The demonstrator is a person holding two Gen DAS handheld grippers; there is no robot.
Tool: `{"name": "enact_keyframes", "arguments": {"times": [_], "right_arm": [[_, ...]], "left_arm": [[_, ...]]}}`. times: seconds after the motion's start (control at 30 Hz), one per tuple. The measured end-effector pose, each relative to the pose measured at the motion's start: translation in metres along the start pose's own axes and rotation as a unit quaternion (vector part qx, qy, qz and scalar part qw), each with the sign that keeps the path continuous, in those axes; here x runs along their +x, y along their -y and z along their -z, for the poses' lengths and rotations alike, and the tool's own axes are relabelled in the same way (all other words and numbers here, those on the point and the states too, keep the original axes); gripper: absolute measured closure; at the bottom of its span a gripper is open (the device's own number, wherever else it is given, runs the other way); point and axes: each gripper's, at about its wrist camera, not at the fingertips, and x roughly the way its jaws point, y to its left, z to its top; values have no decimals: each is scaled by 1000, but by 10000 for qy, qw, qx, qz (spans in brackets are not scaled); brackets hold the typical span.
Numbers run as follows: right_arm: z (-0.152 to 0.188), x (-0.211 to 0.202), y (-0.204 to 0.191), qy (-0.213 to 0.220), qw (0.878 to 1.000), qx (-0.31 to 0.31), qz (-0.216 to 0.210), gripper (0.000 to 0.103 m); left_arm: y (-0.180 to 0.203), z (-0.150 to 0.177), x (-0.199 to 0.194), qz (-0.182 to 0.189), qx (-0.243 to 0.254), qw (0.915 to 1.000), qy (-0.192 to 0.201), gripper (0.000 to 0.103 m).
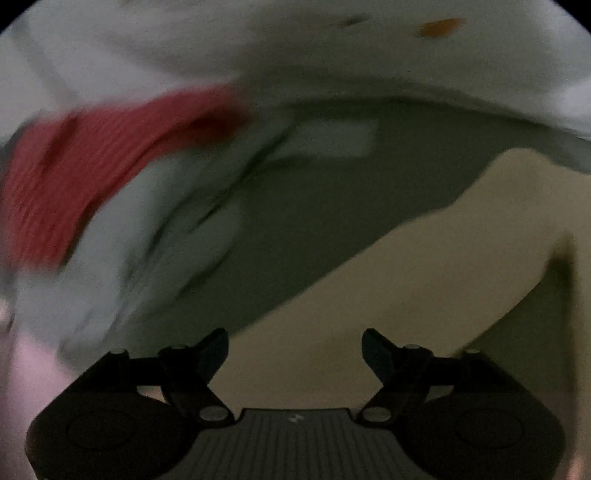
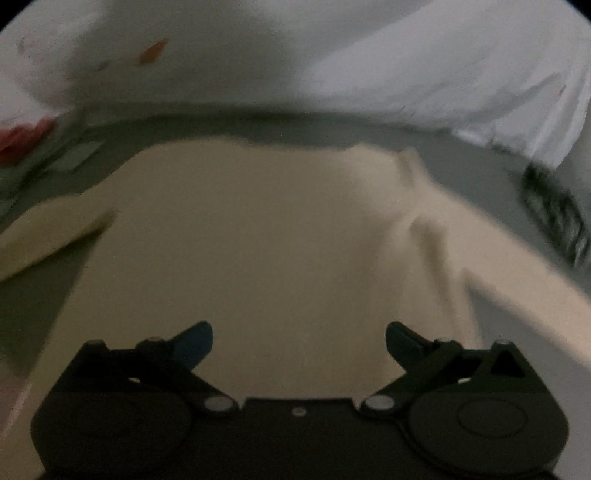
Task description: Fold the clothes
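Note:
A cream garment [image 2: 258,229] lies spread flat on the grey-green surface [image 2: 332,129], one sleeve [image 2: 498,266] running off to the right and a flap [image 2: 48,229] at the left. My right gripper [image 2: 299,341] hovers over its near part, jaws wide apart with nothing between them. In the left wrist view the same cream garment [image 1: 424,266] fills the lower right. My left gripper [image 1: 295,349] stands open above its edge, holding nothing. Both views are blurred.
A red knitted garment [image 1: 74,177] and pale folded cloth [image 1: 147,229] lie to the left. White bedding [image 1: 295,55] with an orange mark [image 1: 439,27] bounds the far side; the white bedding [image 2: 406,66] also fills the right wrist view's top. A dark fuzzy item [image 2: 554,210] sits at right.

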Motion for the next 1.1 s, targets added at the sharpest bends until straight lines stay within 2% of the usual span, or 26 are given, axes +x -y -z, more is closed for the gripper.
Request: {"name": "enact_keyframes", "arguments": {"times": [0.1,0.2,0.23,0.3,0.37,0.47,0.57,0.63,0.73,0.8,0.83,0.87,0.9,0.93,0.97,1.03,1.1], "right_arm": [[25,-16,-37,-239,9991,-34,-340,0],[43,-26,-76,-349,9968,-403,-603,0],[46,-27,-87,-345,9955,-587,-661,0],[46,-28,-101,-339,9932,-874,-686,0],[48,-28,-114,-374,9923,-1075,-493,0],[56,-20,-121,-291,9938,-1022,-323,0],[62,-20,-112,-243,9969,-603,-440,0],[65,-19,-105,-174,9976,-370,-566,0],[74,-20,-102,54,9971,-409,-634,0],[76,-21,-101,93,9970,-422,-642,0],[76,-21,-101,98,9970,-415,-651,0],[74,-19,-101,114,9969,-417,-653,0],[75,-19,-101,155,9969,-423,-651,0],[75,-17,-101,206,9968,-424,-648,0],[78,-19,-100,259,9967,-427,-645,0],[80,-21,-99,307,9965,-427,-649,0],[80,-21,-99,302,9965,-429,-649,0]], "left_arm": [[-44,30,1,-120,-848,9962,-163,17],[-79,51,11,104,-1661,9853,-378,17],[-83,53,12,217,-1773,9831,-390,15],[-80,56,5,389,-1763,9832,-255,11],[-71,57,8,449,-1567,9863,-246,6],[-57,63,11,286,-1309,9909,-130,5],[-59,70,12,248,-1279,9915,-22,8],[-65,67,15,263,-1313,9910,-54,13],[-76,64,15,236,-1604,9867,-93,30],[-84,62,13,185,-1843,9827,-73,54],[-89,62,13,208,-1976,9800,-65,59],[-94,62,13,279,-2126,9767,-57,69],[-100,61,13,408,-2283,9727,-59,87],[-105,60,13,566,-2446,9679,-71,94],[-107,58,11,656,-2531,9652,-47,99],[-107,52,2,700,-2543,9646,79,99],[-100,42,-15,753,-2310,9695,331,100]]}}
